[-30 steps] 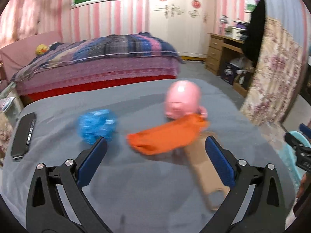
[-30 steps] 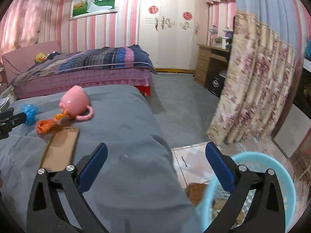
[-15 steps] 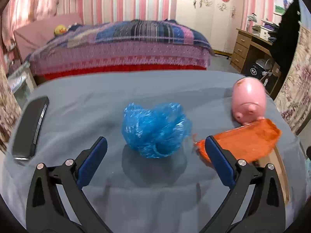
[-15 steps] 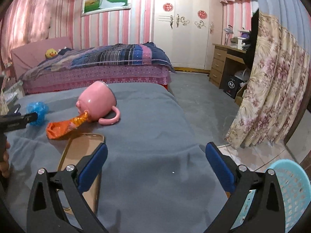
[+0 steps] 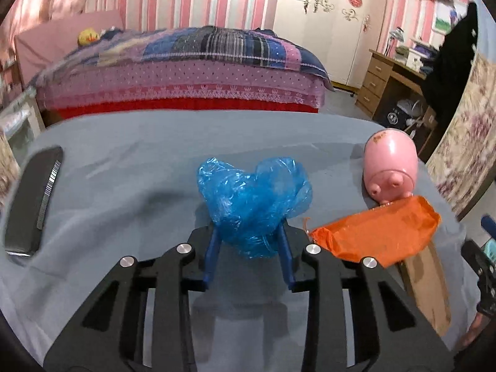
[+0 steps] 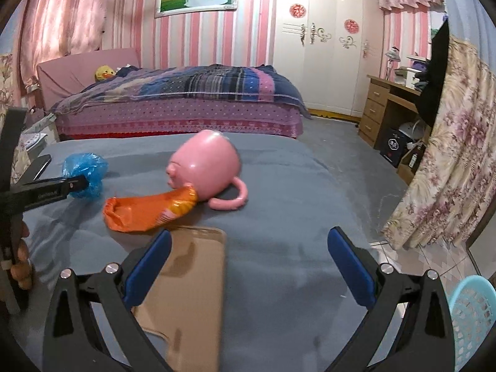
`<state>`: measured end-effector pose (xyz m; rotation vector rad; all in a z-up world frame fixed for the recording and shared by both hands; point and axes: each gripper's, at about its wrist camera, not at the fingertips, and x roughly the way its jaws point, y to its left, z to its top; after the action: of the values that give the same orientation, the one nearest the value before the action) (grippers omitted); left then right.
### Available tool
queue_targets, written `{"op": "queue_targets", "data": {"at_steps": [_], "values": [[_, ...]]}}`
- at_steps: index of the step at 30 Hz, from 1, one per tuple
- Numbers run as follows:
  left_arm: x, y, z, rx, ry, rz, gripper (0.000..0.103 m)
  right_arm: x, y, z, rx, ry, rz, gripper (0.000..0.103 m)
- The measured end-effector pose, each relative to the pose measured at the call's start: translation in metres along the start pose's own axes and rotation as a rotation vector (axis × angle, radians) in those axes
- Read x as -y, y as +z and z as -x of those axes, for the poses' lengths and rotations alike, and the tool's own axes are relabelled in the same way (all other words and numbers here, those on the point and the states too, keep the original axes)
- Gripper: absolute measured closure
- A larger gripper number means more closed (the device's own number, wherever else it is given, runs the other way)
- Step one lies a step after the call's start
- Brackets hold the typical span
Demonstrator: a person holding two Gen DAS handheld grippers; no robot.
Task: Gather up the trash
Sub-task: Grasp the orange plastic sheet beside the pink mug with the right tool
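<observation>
My left gripper is shut on a crumpled blue plastic bag on the grey table; the bag also shows in the right wrist view, with the left gripper's arm across it. An orange wrapper lies just right of it, one end against a tipped pink pig mug. In the right wrist view my right gripper is open and empty above a brown cardboard piece, with the orange wrapper and the mug ahead of it.
A black remote lies at the table's left edge. A light blue basket stands on the floor at the lower right. A flowered curtain hangs to the right. A bed stands behind the table.
My left gripper moved forward and closed on the blue bag. My right gripper swung left, from the basket side to over the cardboard on the table.
</observation>
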<state>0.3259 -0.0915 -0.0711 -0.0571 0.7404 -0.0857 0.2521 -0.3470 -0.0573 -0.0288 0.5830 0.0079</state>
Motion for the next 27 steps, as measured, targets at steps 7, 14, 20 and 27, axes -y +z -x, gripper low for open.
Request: {"op": "queue_targets", "data": {"at_steps": [7,14,20,27], "values": [[0.0,-0.01,0.032,0.005,0.089,-0.067,0.072,-0.037,0.011,-0.024,-0.034,0.04,0.04,0.008],[-0.011,-0.005,0.053,0.017,0.091,-0.057,0.071,-0.052,0.021,-0.053,-0.121,0.127,0.003,0.058],[-0.02,0.001,0.066,0.031,0.097,-0.032,0.071,-0.054,0.015,-0.06,-0.13,0.208,-0.025,0.087],[-0.011,0.007,0.084,0.066,0.077,-0.046,0.072,-0.044,0.015,-0.025,-0.035,0.176,0.009,0.094]]}}
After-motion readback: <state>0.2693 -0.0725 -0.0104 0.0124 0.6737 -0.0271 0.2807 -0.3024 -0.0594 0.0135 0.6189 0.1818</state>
